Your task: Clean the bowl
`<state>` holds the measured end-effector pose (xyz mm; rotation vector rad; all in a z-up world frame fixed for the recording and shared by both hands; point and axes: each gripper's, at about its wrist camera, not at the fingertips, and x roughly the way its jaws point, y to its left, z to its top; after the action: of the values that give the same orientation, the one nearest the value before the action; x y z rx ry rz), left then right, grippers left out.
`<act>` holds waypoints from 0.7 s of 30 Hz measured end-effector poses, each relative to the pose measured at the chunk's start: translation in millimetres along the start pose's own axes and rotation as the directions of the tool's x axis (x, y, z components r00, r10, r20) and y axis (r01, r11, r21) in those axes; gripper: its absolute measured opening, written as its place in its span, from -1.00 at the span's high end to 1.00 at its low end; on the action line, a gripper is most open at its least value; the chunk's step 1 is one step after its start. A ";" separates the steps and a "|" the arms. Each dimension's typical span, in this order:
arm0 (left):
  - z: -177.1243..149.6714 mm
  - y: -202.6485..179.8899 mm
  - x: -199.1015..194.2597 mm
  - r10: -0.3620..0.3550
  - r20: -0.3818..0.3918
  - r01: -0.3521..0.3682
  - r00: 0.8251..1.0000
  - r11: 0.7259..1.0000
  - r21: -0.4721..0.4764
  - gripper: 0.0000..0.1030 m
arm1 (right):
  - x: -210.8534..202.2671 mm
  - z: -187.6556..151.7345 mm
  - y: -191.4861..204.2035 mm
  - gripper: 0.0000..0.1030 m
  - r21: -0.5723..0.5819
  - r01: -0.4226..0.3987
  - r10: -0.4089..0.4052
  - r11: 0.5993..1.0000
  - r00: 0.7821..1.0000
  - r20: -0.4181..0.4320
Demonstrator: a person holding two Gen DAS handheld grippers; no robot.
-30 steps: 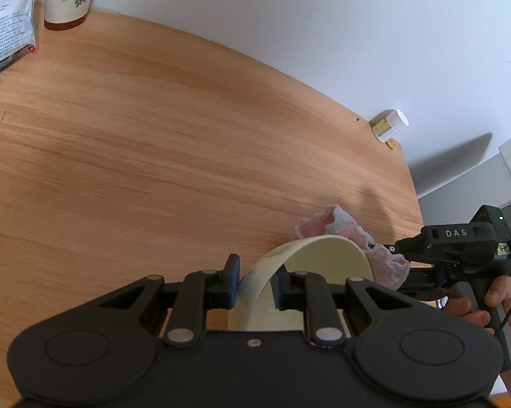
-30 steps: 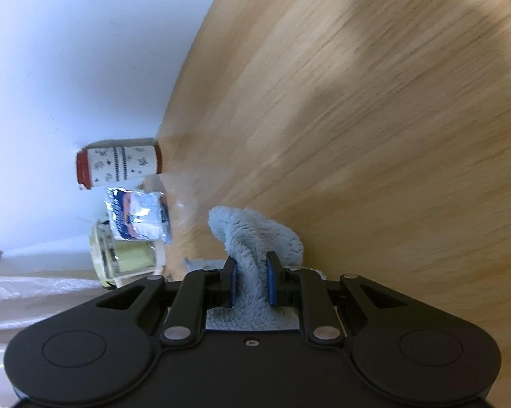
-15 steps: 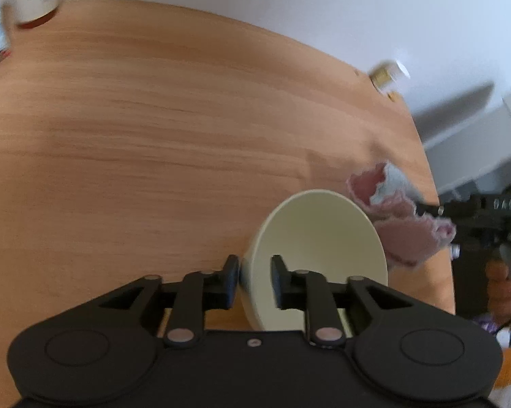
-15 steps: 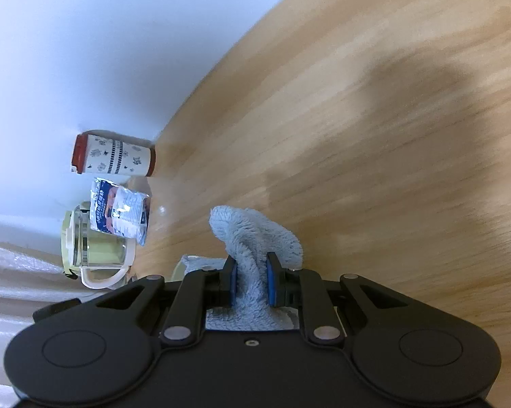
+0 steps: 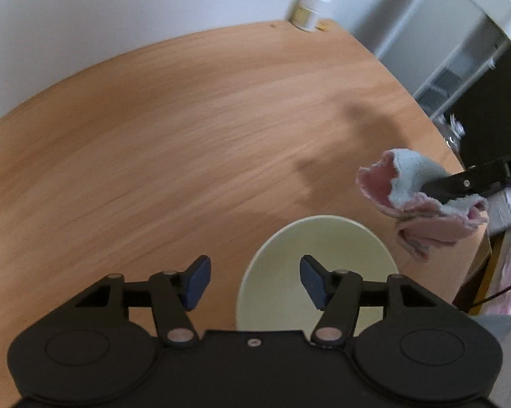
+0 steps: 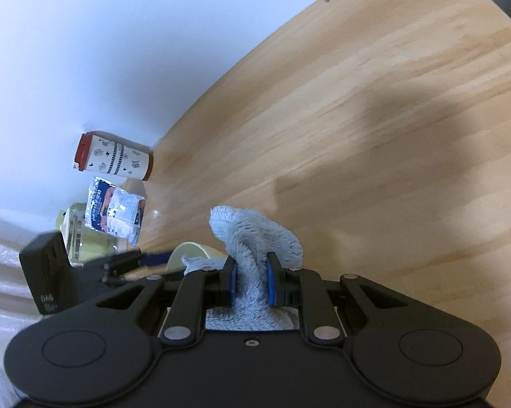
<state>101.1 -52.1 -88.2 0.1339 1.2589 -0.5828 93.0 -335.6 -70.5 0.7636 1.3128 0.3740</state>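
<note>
Your left hand-held gripper (image 5: 253,280) stands open, its blue pads straddling the smooth, round, cream bowl (image 5: 318,272) on the wood-grain counter (image 5: 187,136). Your right hand-held gripper (image 6: 250,280) pinches a fluffy terry cloth (image 6: 255,238).

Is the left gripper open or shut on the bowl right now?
Open. The left gripper has its blue pads spread wide, one over the bowl, neither pinching its rim.

The only legible lettering is "DAS", printed in pale letters on the black body of the left gripper (image 6: 155,259) as seen in the right wrist view. The print on the blue-and-white packet (image 6: 114,216) is too blurred to read.
</note>
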 end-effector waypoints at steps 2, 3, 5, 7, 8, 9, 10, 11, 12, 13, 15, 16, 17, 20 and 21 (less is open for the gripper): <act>2.5 -2.1 2.8 -0.007 -0.005 0.007 1.000 1.000 0.024 0.31 | -3.6 -3.9 -2.7 0.63 0.007 0.004 -0.004 1.000 1.000 0.004; 3.7 -3.2 4.2 -0.010 -0.008 0.010 1.000 0.999 0.036 0.37 | -5.0 -5.5 -4.2 0.63 0.010 0.005 -0.005 1.000 1.000 0.005; 6.2 -5.4 6.9 -0.016 -0.013 0.017 1.000 0.998 0.060 0.43 | -7.7 -8.3 -8.4 0.63 0.020 0.011 -0.011 1.000 1.000 0.009; 8.7 -7.5 9.7 -0.023 -0.019 0.024 1.000 0.996 0.085 0.47 | -10.1 -10.7 -12.8 0.63 0.033 0.018 -0.018 0.999 1.000 0.014; 10.0 -8.6 11.1 -0.026 -0.022 0.028 0.999 0.995 0.097 0.53 | -11.0 -11.6 -14.8 0.63 0.040 0.021 -0.021 0.999 1.000 0.015; 11.2 -9.7 12.5 -0.029 -0.024 0.032 0.999 0.994 0.109 0.59 | -11.7 -12.4 -16.6 0.63 0.046 0.023 -0.024 0.999 1.000 0.016; 12.5 -10.7 13.9 -0.032 -0.027 0.035 0.999 0.992 0.120 0.62 | -11.7 -12.4 -17.4 0.63 0.047 0.023 -0.024 0.999 1.000 0.015; 13.3 -10.6 14.9 -0.032 -0.027 0.035 0.999 0.992 0.117 0.68 | -11.5 -12.4 -18.1 0.63 0.048 0.022 -0.023 0.999 1.000 0.013; 13.8 -9.7 15.6 -0.030 -0.024 0.033 0.999 0.994 0.104 0.73 | -11.0 -12.1 -18.2 0.63 0.048 0.020 -0.021 0.999 1.000 0.010; 11.5 -7.1 15.1 -0.028 -0.018 0.030 0.999 0.997 0.076 0.75 | -10.2 -11.5 -18.0 0.63 0.047 0.019 -0.019 0.999 1.000 0.007; 2.3 -0.8 11.9 -0.022 -0.004 0.022 1.000 1.000 0.010 0.83 | -7.4 -8.0 -15.1 0.63 0.031 0.015 -0.015 0.999 1.000 -0.004; -2.1 -0.2 10.2 -0.016 0.001 0.016 1.000 1.000 -0.006 0.84 | -6.3 -6.6 -13.5 0.63 0.023 0.014 -0.014 1.000 1.000 -0.008; -7.6 0.2 6.7 -0.011 0.006 0.011 1.000 1.000 -0.020 0.86 | -4.0 -4.3 -10.1 0.63 0.008 0.011 -0.011 1.000 1.000 -0.014; -23.0 0.3 1.0 -0.010 0.019 0.011 1.000 0.997 -0.074 0.86 | 2.3 0.8 -1.4 0.63 -0.031 0.004 -0.005 0.999 0.999 -0.032; -27.6 0.2 -0.6 -0.008 0.017 0.009 1.000 0.995 -0.099 0.86 | 4.2 2.8 1.0 0.63 -0.044 0.002 -0.004 0.999 0.999 -0.040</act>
<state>77.5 -40.6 -96.5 0.0410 1.2702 -0.5266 96.9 -332.9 -72.7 0.7207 1.3391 0.4164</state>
